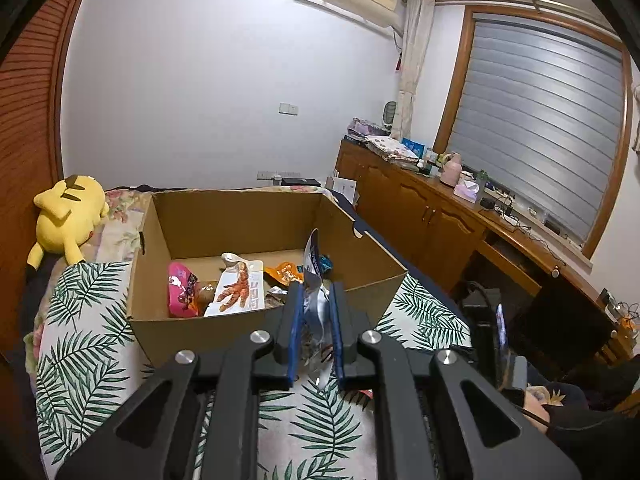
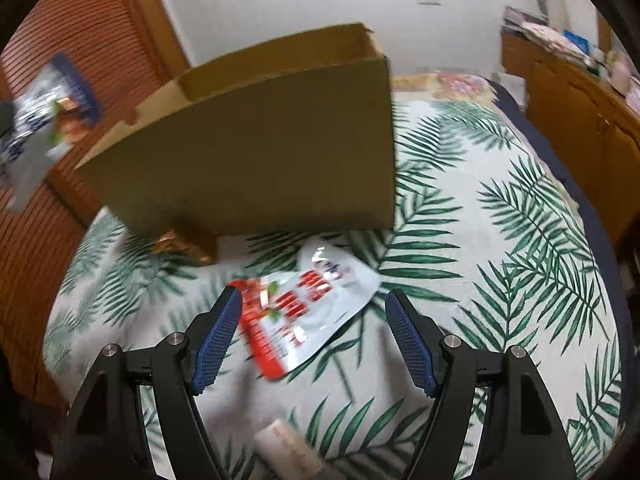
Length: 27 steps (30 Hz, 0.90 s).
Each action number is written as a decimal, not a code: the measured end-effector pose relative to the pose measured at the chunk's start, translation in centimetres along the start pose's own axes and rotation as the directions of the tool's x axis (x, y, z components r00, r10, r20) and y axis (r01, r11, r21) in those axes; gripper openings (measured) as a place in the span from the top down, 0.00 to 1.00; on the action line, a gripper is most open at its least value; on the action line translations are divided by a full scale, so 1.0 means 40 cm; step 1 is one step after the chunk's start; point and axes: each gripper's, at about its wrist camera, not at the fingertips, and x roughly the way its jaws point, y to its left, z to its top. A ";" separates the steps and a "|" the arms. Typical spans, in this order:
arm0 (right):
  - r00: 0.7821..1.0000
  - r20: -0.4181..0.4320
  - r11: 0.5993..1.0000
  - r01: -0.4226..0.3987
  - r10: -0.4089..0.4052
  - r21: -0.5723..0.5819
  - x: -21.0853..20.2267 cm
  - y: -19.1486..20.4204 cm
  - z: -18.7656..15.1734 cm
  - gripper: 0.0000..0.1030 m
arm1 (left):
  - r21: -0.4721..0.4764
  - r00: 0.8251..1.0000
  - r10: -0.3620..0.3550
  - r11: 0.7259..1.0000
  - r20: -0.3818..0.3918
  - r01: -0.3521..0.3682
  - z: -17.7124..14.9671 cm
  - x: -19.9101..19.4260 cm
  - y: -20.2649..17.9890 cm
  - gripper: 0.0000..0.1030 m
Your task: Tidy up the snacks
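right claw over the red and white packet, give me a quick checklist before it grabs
1. Right claw open: ok, jaws stand wide.
2. Red and white packet between the jaws: ok, it lies flat on the leaf-print cover, nearer the left finger.
3. Pads touching the packet: cannot tell, the picture is blurred.
4. Nothing on top of the packet: ok.
5. Box has room: ok, a few snacks on its floor, much of it bare.
6. Left claw out of the way: not ok, it is shut on a blue and white packet at the box's near wall, not yet dropped.
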 end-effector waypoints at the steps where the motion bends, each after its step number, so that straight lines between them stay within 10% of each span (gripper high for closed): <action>1: 1.000 -0.014 1.000 0.015 -0.015 0.016 0.015 -0.006 0.004 0.27 | -0.007 1.000 -0.003 1.000 0.000 0.003 -0.001 0.002 0.007 0.90; 13: 0.986 -0.039 0.984 0.155 -0.159 -0.083 0.088 0.043 0.007 0.31 | -0.030 1.000 -0.018 0.999 -0.005 0.018 -0.017 0.026 0.044 0.90; 22: 0.989 -0.045 0.979 0.132 -0.141 -0.155 0.079 0.091 -0.001 0.80 | -0.040 1.000 -0.019 0.999 -0.005 0.019 -0.026 0.022 0.056 0.90; 27: 0.992 -0.028 0.978 0.114 -0.121 -0.175 0.047 0.100 -0.026 0.81 | -0.037 1.000 -0.014 0.999 -0.003 0.014 -0.024 0.019 0.056 0.90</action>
